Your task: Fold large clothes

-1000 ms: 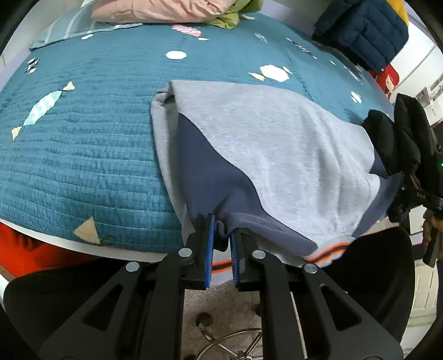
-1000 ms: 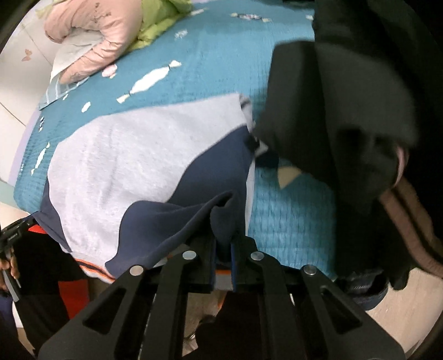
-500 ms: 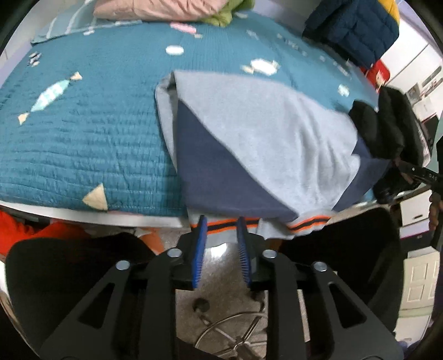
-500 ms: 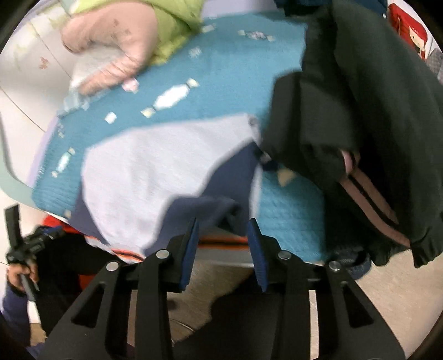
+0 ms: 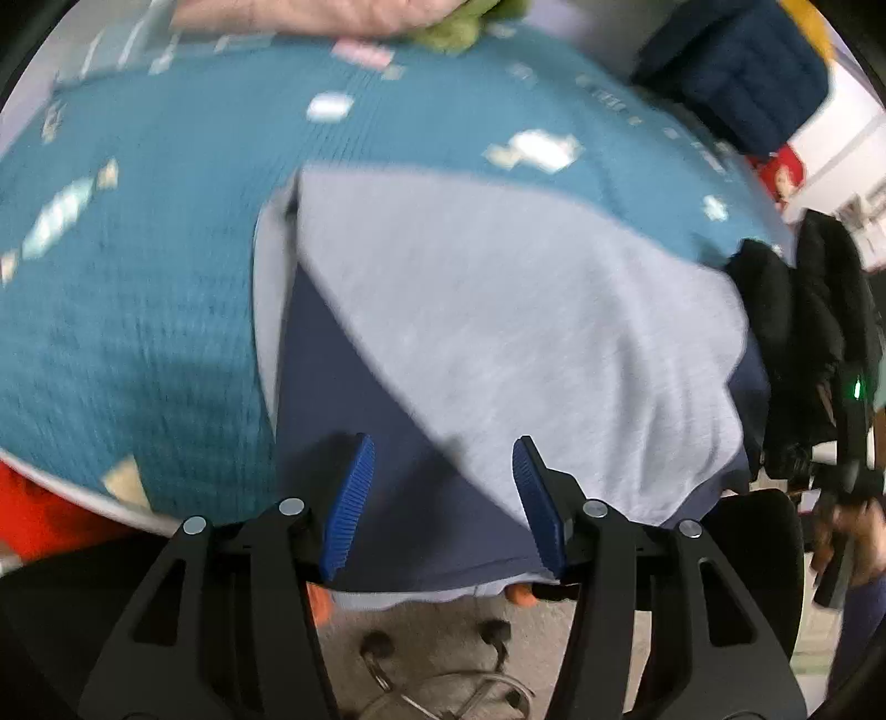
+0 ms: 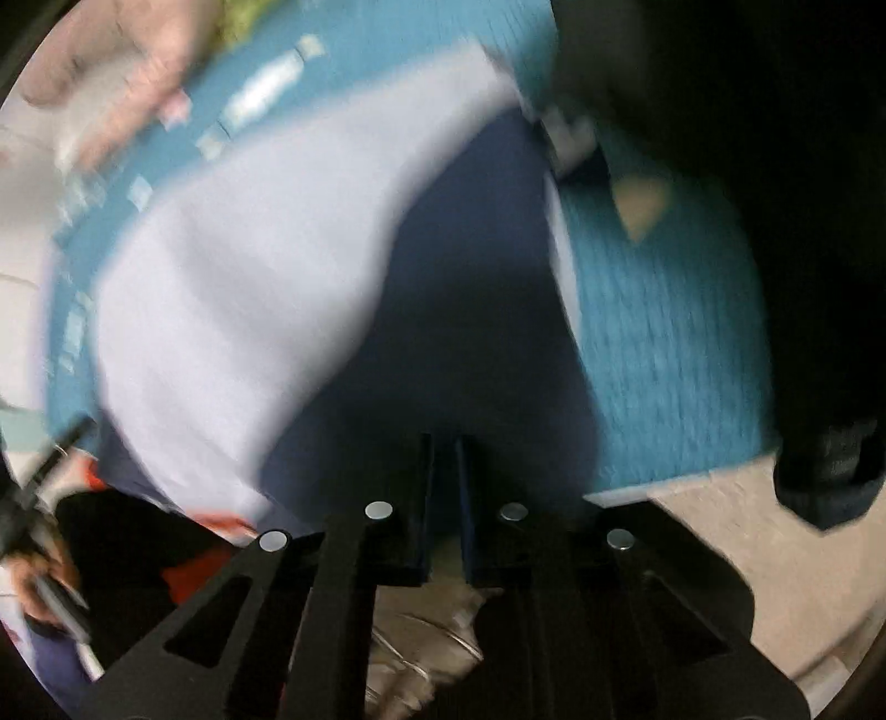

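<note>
A grey and navy sweatshirt (image 5: 498, 310) lies folded on the teal quilt (image 5: 138, 277), its orange-striped hem hanging over the bed's near edge. My left gripper (image 5: 443, 446) hovers over the navy fold at that edge. Its jaws are opening wide, with cloth under the gap but the blue pads (image 5: 354, 487) not pressing on it. In the blurred right wrist view the sweatshirt (image 6: 232, 288) fills the middle. There my right gripper (image 6: 443, 443) points down at the navy corner, shut, with dark navy cloth pinched between its tips.
A black garment pile (image 6: 720, 166) lies right of the sweatshirt, also seen at the bed's right end (image 5: 803, 332). Pink clothes (image 5: 310, 11) and a navy puffer jacket (image 5: 736, 72) sit at the far side. A chair base (image 5: 443, 664) stands on the floor below.
The left gripper let go of the hem, spread its jaws and came forward over the navy fold. The right gripper opened, dropped lower and shut again on the navy corner.
</note>
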A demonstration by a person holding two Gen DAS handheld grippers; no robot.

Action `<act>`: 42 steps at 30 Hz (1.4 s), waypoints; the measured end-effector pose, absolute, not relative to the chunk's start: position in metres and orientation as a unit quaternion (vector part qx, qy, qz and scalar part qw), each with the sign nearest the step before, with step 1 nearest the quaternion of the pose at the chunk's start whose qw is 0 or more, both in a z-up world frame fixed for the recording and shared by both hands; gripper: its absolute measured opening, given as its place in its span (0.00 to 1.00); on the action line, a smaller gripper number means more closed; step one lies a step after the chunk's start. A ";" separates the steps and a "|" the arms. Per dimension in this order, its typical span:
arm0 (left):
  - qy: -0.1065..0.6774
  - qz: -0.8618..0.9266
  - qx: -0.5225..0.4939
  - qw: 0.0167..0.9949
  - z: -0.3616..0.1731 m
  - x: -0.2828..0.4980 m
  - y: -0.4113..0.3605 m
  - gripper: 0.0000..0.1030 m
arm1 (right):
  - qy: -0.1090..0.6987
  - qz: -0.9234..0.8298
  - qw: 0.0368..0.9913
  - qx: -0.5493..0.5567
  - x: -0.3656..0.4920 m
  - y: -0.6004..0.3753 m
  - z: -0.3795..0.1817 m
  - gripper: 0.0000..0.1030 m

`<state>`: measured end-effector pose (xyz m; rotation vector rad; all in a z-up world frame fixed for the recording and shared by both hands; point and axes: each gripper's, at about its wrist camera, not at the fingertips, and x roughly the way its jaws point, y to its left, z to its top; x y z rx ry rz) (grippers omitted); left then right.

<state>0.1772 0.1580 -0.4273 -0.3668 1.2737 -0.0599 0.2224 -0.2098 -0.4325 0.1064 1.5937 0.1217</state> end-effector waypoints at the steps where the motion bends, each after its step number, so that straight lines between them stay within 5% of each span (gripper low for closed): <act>1: 0.598 -0.021 -0.176 0.782 -0.437 0.174 0.161 0.52 | 0.716 0.049 0.694 0.048 0.220 -0.214 -0.439 0.01; 10: 0.585 -0.020 -0.226 0.779 -0.441 0.159 0.184 0.53 | 0.710 0.035 0.700 0.067 0.224 -0.214 -0.429 0.04; 18: 0.552 0.012 -0.278 0.786 -0.433 0.154 0.215 0.72 | 0.627 0.153 0.760 0.079 0.260 -0.114 -0.356 0.05; 24: 0.571 0.032 -0.302 0.763 -0.456 0.147 0.222 0.78 | 0.631 0.186 0.747 0.101 0.290 -0.044 -0.381 0.05; 31: 0.583 0.020 -0.334 0.740 -0.476 0.147 0.225 0.82 | 0.684 0.126 0.700 0.160 0.323 -0.050 -0.474 0.00; 42: 0.582 0.011 -0.331 0.742 -0.480 0.153 0.220 0.89 | 0.715 0.158 0.666 0.142 0.239 -0.054 -0.432 0.01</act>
